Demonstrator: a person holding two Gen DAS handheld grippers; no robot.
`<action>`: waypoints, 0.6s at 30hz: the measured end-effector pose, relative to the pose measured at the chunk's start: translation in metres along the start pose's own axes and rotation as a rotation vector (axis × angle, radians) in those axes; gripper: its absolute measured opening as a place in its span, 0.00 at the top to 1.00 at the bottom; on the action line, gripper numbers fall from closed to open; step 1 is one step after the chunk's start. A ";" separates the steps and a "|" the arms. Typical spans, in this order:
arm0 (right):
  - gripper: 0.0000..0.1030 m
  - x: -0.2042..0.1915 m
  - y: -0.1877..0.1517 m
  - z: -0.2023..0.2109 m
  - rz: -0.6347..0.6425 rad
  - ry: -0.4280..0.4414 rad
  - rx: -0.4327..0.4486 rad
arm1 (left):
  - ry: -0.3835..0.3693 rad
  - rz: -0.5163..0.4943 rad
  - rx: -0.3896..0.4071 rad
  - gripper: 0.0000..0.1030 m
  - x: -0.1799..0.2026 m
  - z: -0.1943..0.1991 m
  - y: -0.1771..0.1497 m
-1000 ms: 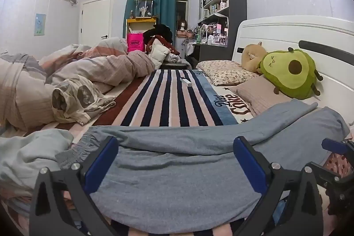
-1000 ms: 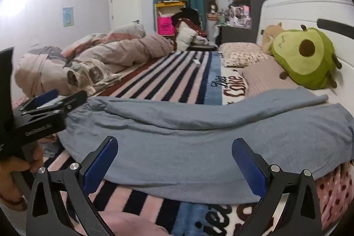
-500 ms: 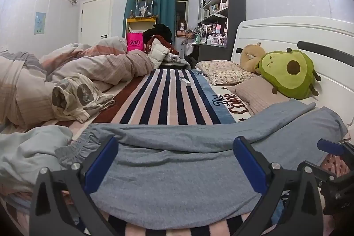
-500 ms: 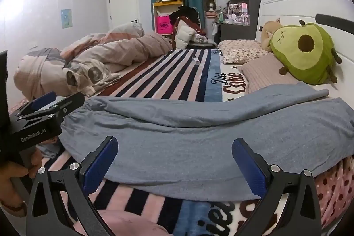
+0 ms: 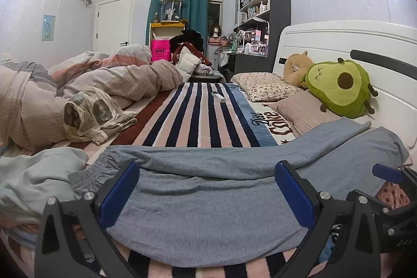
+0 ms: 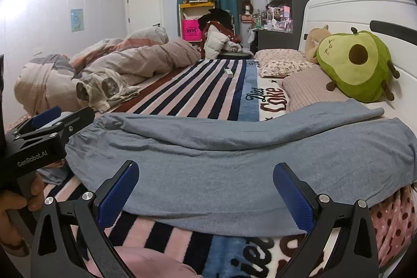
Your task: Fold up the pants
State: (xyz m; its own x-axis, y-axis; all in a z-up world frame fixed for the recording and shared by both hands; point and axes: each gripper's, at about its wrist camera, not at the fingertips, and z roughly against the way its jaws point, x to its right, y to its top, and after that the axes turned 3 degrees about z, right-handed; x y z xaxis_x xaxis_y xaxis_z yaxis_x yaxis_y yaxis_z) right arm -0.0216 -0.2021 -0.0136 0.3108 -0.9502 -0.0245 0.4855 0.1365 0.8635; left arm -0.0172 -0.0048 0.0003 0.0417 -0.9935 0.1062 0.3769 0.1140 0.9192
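Grey-blue pants (image 5: 208,199) lie flat across the near end of the bed, one leg folded over the other, waistband at the left (image 5: 86,173) and leg ends at the right by the headboard; they also show in the right wrist view (image 6: 234,160). My left gripper (image 5: 207,197) is open and empty, just above the pants' near edge by the waistband. My right gripper (image 6: 206,194) is open and empty over the near edge further right. The left gripper also shows in the right wrist view (image 6: 47,132), and the right gripper's finger in the left wrist view (image 5: 388,173).
A striped blanket (image 5: 198,116) covers the bed, with a small white box (image 5: 218,96) on it. A bunched duvet (image 5: 104,85) and patterned clothes (image 5: 96,116) lie at the left, pale clothes (image 5: 34,179) near left. Pillows (image 5: 265,86) and an avocado plush (image 5: 341,85) sit against the headboard.
Both grippers have drawn back and risen slightly from the pants. The pants lie unmoved, and both grippers stay open.
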 end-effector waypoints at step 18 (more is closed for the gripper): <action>0.00 0.000 0.000 0.000 0.000 0.002 0.001 | -0.002 0.001 -0.004 0.01 -0.002 0.001 -0.001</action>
State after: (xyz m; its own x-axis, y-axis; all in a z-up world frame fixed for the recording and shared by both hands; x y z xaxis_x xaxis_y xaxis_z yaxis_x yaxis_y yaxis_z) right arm -0.0216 -0.2019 -0.0139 0.3121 -0.9497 -0.0257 0.4844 0.1358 0.8643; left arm -0.0183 -0.0033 0.0000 0.0407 -0.9933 0.1079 0.3801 0.1152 0.9178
